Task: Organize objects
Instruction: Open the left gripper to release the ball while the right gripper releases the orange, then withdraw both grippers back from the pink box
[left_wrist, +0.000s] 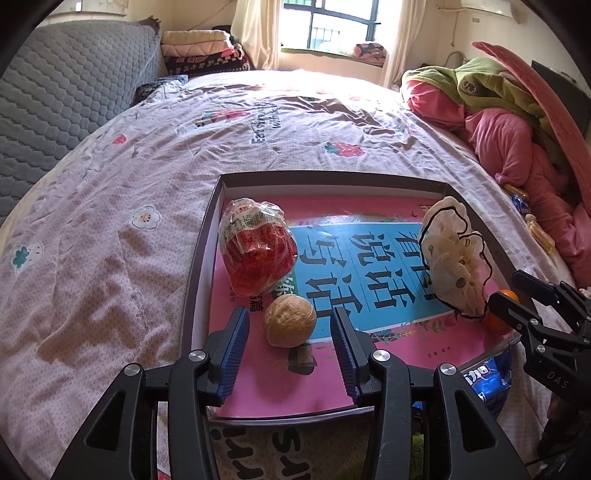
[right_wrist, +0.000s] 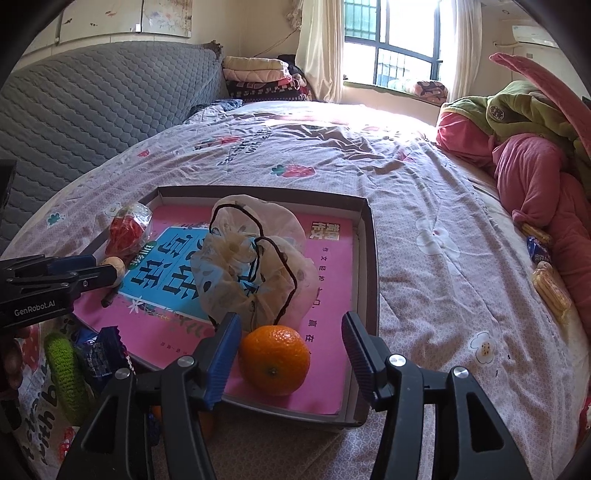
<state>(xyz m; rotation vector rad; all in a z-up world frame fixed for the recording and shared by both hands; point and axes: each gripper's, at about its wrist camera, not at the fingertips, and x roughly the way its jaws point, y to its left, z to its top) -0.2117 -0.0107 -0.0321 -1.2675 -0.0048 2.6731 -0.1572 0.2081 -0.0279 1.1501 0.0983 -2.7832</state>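
A shallow grey box (left_wrist: 199, 258) lies on the bed with a pink and blue book (left_wrist: 369, 258) flat inside it. On the book rest a red wrapped snack (left_wrist: 258, 254), a walnut (left_wrist: 290, 320), a sheer cream scrunchie with black trim (left_wrist: 454, 258) and an orange (right_wrist: 275, 363). My left gripper (left_wrist: 290, 315) is open, with the walnut lying between its blue pads and gaps on both sides. My right gripper (right_wrist: 291, 321) is open around the orange, which sits near the left pad and well clear of the right one. Each gripper shows at the edge of the other's view.
Blue snack packets (right_wrist: 99, 354) and a green crocheted piece (right_wrist: 66, 373) lie beside the box's near corner. Pink and green bedding (right_wrist: 532, 166) is heaped at the right, with yellow and blue snacks (right_wrist: 550, 288) along it. A grey quilted headboard (left_wrist: 62, 92) stands at the left.
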